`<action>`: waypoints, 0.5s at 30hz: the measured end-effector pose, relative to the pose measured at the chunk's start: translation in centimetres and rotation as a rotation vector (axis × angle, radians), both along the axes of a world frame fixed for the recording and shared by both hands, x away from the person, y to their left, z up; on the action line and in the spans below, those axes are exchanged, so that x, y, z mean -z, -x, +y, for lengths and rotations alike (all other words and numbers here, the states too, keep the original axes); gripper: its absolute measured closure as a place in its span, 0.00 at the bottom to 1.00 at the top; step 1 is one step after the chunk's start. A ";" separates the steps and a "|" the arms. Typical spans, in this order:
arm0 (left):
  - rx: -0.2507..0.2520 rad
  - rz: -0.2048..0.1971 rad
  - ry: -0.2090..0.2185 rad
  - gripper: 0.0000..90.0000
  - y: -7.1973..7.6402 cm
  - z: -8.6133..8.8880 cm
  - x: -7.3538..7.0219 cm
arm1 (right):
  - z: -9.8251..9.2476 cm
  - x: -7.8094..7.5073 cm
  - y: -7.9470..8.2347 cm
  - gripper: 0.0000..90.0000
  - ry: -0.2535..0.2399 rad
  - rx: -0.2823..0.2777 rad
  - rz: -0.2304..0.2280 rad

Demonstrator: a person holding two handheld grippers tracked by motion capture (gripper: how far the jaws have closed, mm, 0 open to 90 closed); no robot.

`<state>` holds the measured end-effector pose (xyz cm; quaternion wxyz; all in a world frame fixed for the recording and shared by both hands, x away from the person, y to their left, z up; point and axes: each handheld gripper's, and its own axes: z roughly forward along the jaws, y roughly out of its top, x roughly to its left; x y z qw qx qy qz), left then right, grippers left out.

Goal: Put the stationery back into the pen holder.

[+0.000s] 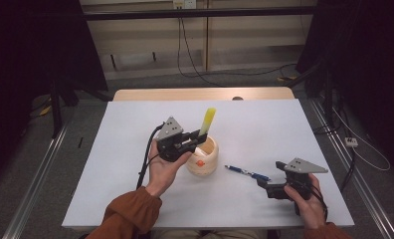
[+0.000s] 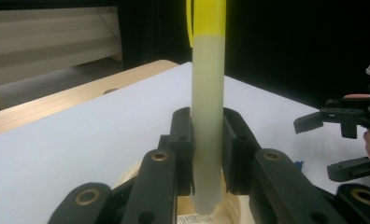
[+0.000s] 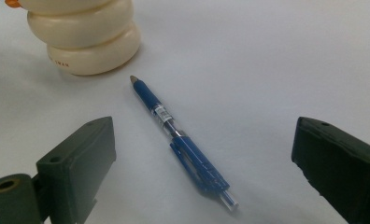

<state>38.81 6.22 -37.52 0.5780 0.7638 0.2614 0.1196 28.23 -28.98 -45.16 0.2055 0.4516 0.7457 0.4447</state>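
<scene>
The person sat at a white table (image 1: pixel 135 199) with a gripper in each hand. The left gripper (image 1: pixel 197 139) was pinching a yellow highlighter pen (image 1: pixel 207 122). Its two black jaws pressed on the pale body of the pen from both sides. In the left gripper view the highlighter (image 2: pixel 207 116) stood almost straight up between the jaws, with its bright yellow cap on top. The bottom end of the pen hung just over the open mouth of a cream holder (image 1: pixel 203 158). From above, the pen leaned a little, and its low end was right at the rim of the holder.

The holder was round and looked like fat rings piled on each other. It stood near the middle of the table. It had a small orange mark on its side.

A blue pen (image 1: pixel 247 173) lay flat on the table, to the right of the holder and not touching it. In the right gripper view the blue pen (image 3: pixel 183 142) lay slanted, with its tip pointing toward the holder (image 3: pixel 85 39).

The right gripper (image 1: pixel 264 184) was low over the table, near the front right. Its jaws were spread wide apart with nothing in them. The blue pen lay on the table just ahead of them, about in line with the gap
</scene>
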 end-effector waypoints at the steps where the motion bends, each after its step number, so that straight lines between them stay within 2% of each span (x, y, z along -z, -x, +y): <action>1: 0.000 0.002 0.002 0.86 -0.2 -0.1 0.1 | 0.0 0.0 0.0 0.07 0.000 -0.001 -0.001; 15: 0.012 0.031 -0.022 0.86 -1.5 -1.0 2.1 | 0.1 0.1 0.0 0.07 0.000 -0.004 0.004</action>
